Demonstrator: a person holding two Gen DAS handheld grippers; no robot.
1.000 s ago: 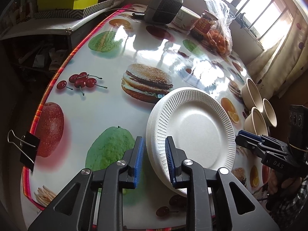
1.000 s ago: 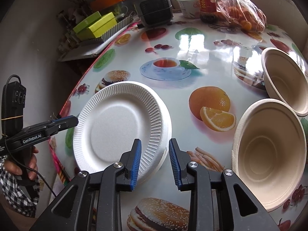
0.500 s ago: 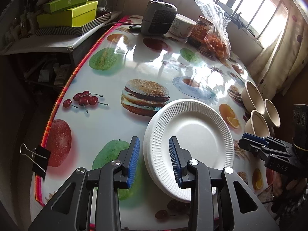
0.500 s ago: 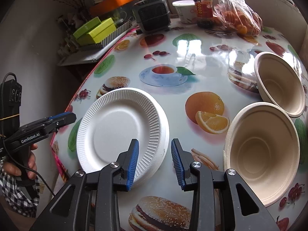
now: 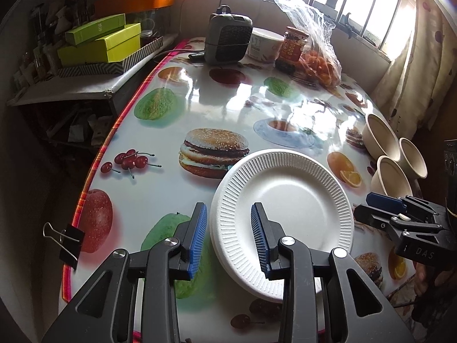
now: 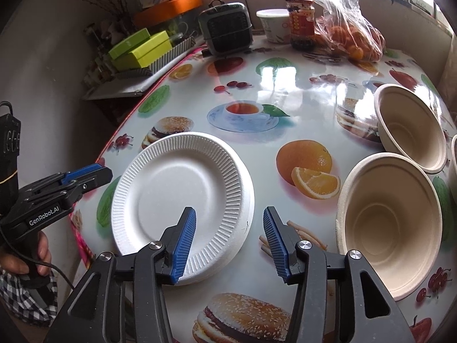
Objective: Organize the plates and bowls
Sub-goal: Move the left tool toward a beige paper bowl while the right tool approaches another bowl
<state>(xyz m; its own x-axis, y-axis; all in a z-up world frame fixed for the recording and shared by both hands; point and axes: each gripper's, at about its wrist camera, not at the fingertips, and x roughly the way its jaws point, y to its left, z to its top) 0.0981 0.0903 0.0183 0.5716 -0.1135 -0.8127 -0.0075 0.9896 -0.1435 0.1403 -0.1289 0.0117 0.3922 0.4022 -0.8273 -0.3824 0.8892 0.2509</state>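
A stack of white ribbed paper plates [image 5: 285, 200] [image 6: 177, 188] lies on the table near its front edge. My left gripper [image 5: 228, 237] is open and empty, its jaws straddling the stack's left rim from above. My right gripper [image 6: 228, 243] is open and empty, above the stack's right rim. Three beige paper bowls stand to the right: the nearest bowl [image 6: 388, 223] [image 5: 391, 177], a second bowl [image 6: 411, 131] [image 5: 380, 137] behind it, and a third bowl [image 5: 414, 160] at the table's edge.
The table [image 5: 200, 108] has a glossy fruit-and-burger print cloth. At the back stand a small grey heater [image 5: 228, 40], a white tub [image 5: 265, 45], a jar [image 5: 294, 48] and a bag of oranges [image 5: 320, 60]. Green boxes [image 5: 100, 45] sit on a side shelf. A binder clip [image 5: 68, 240] grips the left edge.
Both grippers have pulled back and risen from the plate stack, and both sets of jaws have opened wider. The plates and bowls have not moved.
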